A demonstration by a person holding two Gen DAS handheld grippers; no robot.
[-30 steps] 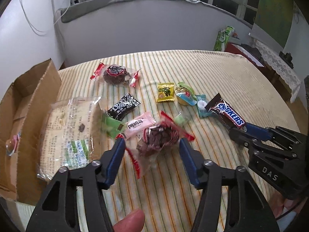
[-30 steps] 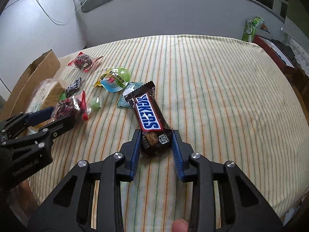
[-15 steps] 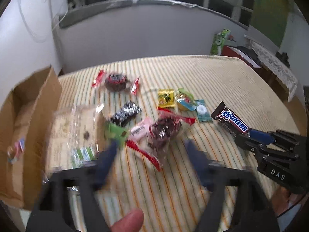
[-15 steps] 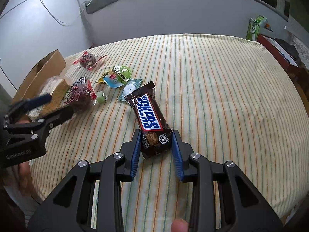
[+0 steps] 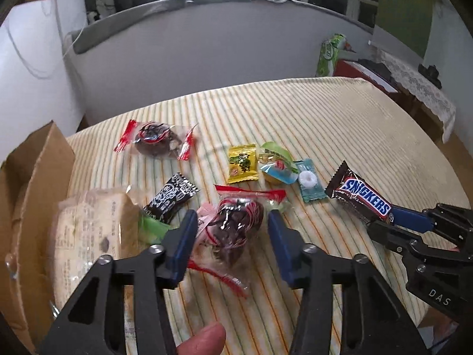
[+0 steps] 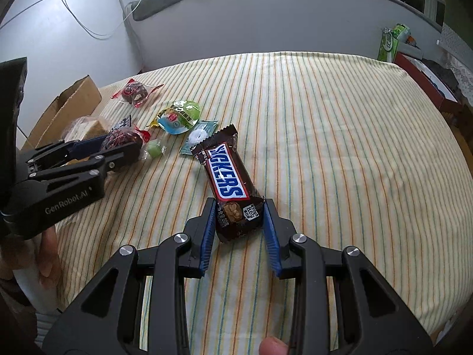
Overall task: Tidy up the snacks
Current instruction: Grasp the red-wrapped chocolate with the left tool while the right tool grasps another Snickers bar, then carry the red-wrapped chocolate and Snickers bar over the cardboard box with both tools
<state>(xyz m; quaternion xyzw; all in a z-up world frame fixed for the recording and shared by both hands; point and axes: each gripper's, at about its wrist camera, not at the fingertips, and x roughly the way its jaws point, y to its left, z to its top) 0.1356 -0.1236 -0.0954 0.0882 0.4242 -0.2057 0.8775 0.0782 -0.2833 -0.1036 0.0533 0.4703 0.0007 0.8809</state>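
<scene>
We take the cardboard box (image 5: 35,183) as our landmark. Just beside the box, partly leaning over its edge, lies a large clear bag of bread (image 5: 88,236); inside the box we see very little, so we cannot tell how many snacks are already stored. Most snacks lie loose on the striped cloth (image 6: 340,148), so we judge the task is at an early stage.

Our left gripper (image 5: 233,236) is near the box, its blue fingers set on both sides of a dark red-tied snack packet (image 5: 236,230). A gap shows on each side, so it looks half open and not yet pressing; whether it touches the wrapper we cannot tell.

Our right gripper (image 6: 239,230) is far from the box. It is narrowly open around the near end of the Snickers bar (image 6: 229,180), pads touching or almost touching the wrapper; we cannot tell if the grip is firm.

Further from the box than the packet remain a black wrapper (image 5: 171,198), a yellow sachet (image 5: 242,162), a green jelly cup (image 5: 276,162), a mint (image 5: 309,182) and a second dark packet (image 5: 155,142).
</scene>
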